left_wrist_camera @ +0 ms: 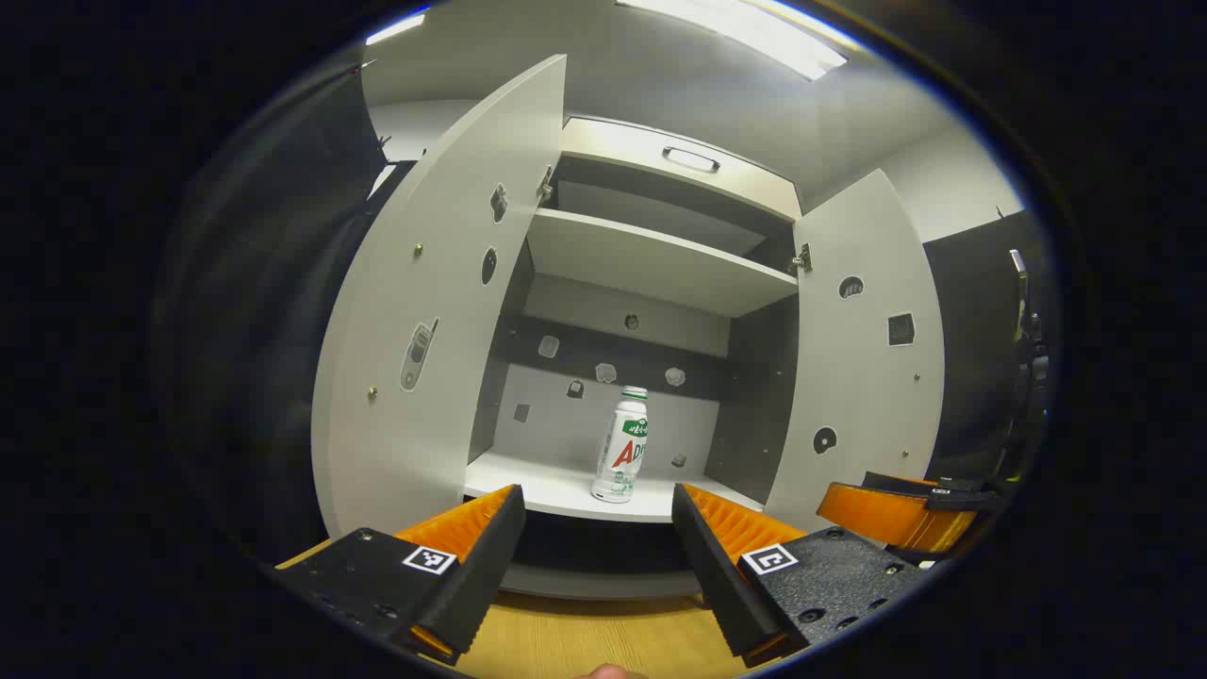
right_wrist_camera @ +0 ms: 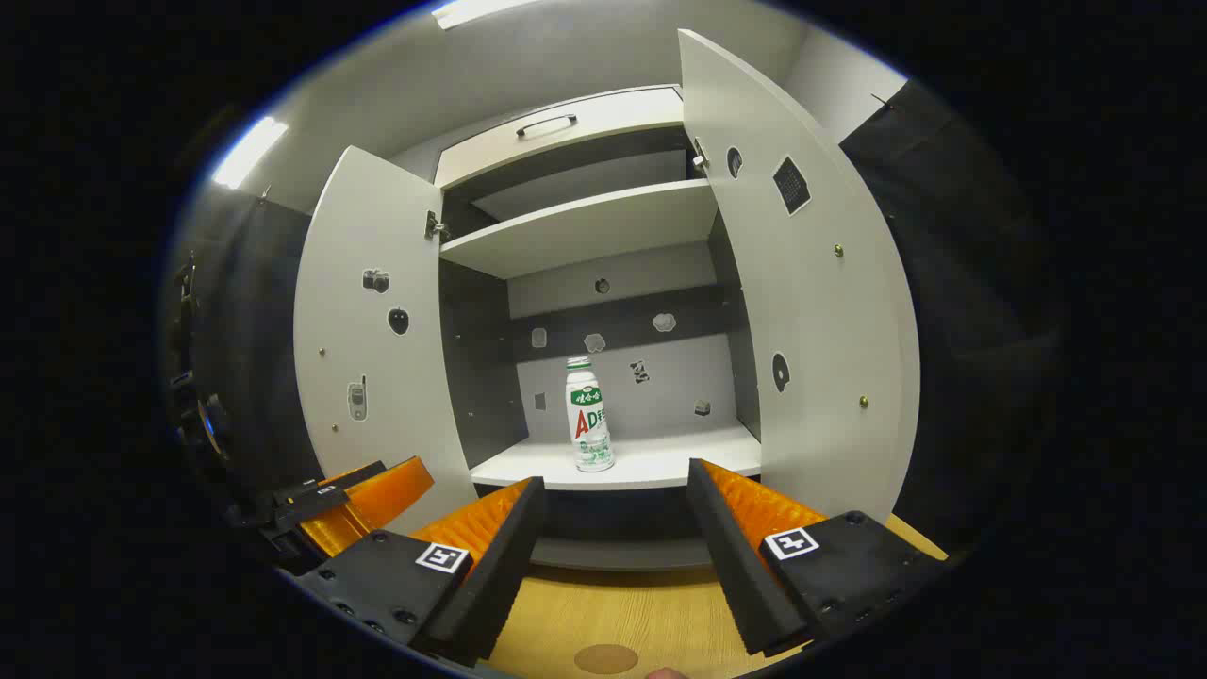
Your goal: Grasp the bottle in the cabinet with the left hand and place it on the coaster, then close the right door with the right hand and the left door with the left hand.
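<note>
A white bottle (left_wrist_camera: 622, 443) (right_wrist_camera: 588, 415) with a green cap and label stands upright on the lower shelf of the open cabinet, near its front edge. My left gripper (left_wrist_camera: 596, 505) is open in front of the shelf, short of the bottle, with nothing between its fingers. My right gripper (right_wrist_camera: 615, 490) is open too and holds nothing. Each gripper shows beside the other: the right gripper (left_wrist_camera: 905, 509) and the left gripper (right_wrist_camera: 358, 500). A round brown coaster (right_wrist_camera: 606, 658) lies on the wooden table (right_wrist_camera: 660, 622) below the fingers. The left door (left_wrist_camera: 443, 311) (right_wrist_camera: 372, 330) and right door (left_wrist_camera: 863, 358) (right_wrist_camera: 811, 283) stand wide open.
An upper shelf (left_wrist_camera: 651, 259) spans the cabinet above the bottle and carries nothing. A drawer front with a handle (left_wrist_camera: 688, 158) tops the cabinet. Small stickers dot the doors and back wall. Dark booth walls flank the cabinet on both sides.
</note>
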A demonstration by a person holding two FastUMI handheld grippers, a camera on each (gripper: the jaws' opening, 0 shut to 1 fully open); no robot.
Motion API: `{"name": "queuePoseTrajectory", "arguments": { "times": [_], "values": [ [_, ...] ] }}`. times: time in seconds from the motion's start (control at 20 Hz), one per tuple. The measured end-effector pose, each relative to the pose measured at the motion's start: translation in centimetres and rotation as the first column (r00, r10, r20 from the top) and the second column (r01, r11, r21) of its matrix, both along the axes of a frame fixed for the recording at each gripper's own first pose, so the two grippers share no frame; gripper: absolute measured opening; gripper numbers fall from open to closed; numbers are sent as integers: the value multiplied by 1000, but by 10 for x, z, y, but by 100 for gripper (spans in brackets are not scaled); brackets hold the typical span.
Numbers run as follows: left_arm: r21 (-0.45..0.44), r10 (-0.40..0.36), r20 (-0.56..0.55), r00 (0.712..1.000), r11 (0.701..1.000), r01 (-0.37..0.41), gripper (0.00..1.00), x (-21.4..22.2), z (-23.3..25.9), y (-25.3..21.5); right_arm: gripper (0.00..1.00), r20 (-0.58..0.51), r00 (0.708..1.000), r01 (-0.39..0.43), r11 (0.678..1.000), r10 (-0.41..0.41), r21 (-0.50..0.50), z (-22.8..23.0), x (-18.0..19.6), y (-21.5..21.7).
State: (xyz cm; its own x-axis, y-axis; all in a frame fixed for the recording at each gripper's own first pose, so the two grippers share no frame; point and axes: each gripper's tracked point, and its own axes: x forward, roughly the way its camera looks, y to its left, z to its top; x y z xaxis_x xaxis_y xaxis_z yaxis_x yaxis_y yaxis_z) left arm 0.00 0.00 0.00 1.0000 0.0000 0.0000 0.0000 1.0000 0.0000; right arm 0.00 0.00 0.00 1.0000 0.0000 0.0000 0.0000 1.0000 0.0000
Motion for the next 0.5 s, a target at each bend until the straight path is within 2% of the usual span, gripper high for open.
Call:
{"name": "queuePoseTrajectory", "arguments": {
  "times": [0.35,0.4,0.5],
  "values": [
    [-4,-16,6,1000,1000,16,95,0,2,-7,98,1,1000,8,1000,-8,13,-1,3,-3],
    [3,-13,3,1000,1000,13,98,1,1,-6,98,-3,1000,9,1000,-9,15,-2,3,-4],
    [8,-13,1,1000,1000,13,95,2,1,-6,98,-5,1000,8,1000,-8,20,-3,3,-3]
  ]
}}
